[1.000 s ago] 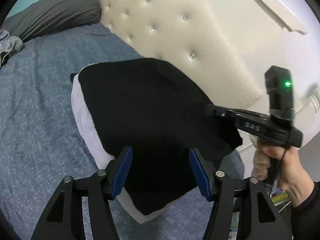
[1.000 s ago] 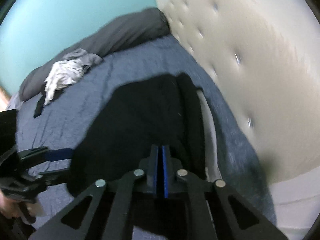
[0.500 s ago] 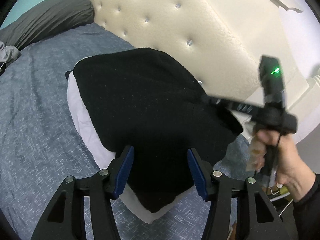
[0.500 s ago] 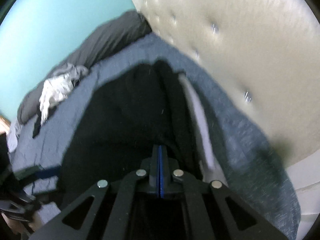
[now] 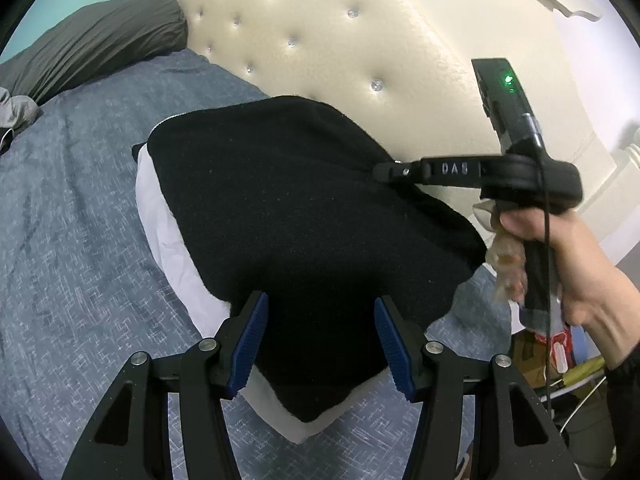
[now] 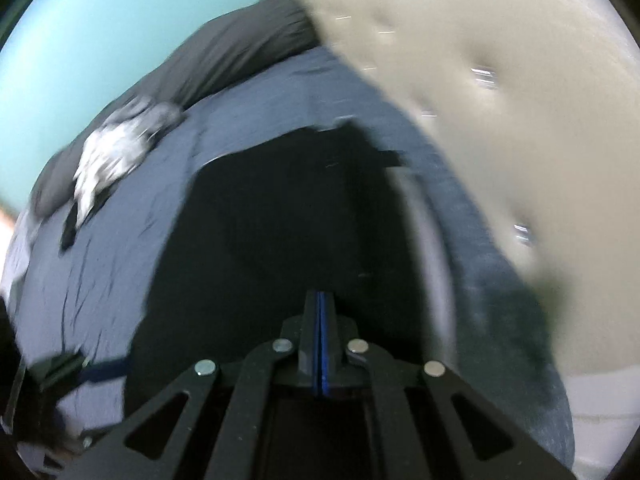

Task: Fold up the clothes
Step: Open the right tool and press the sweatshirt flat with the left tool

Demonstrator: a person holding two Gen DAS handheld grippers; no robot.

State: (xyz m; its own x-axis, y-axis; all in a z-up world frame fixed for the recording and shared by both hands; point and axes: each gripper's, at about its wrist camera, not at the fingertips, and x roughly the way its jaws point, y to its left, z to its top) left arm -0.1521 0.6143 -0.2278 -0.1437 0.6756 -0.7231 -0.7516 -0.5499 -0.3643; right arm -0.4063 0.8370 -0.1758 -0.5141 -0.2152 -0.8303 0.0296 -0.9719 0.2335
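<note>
The left tongs (image 5: pixel 320 340) stand partly open, blue pads on either side of the near edge of the black garment (image 5: pixel 304 216) without pressing it; they have barely shifted over the last second. The right tongs (image 5: pixel 380 169) are fully closed, and their tip seems to pinch the garment's far-right edge beside the headboard (image 5: pixel 332 44), though black on black makes the grip hard to confirm. That hand (image 5: pixel 576 280) has slid sideways along the headboard side since a second ago, and the right wrist view is smeared with motion. This looks like a tug to flatten or square the fabric, so the fold is probably nearly finished. The garment lies as a compact dark rectangle on a white folded piece (image 5: pixel 168 216), on the blue-grey bed (image 5: pixel 68 200). A grey pillow (image 5: pixel 92 36) and loose clothes (image 6: pixel 116 156) lie well apart.
</note>
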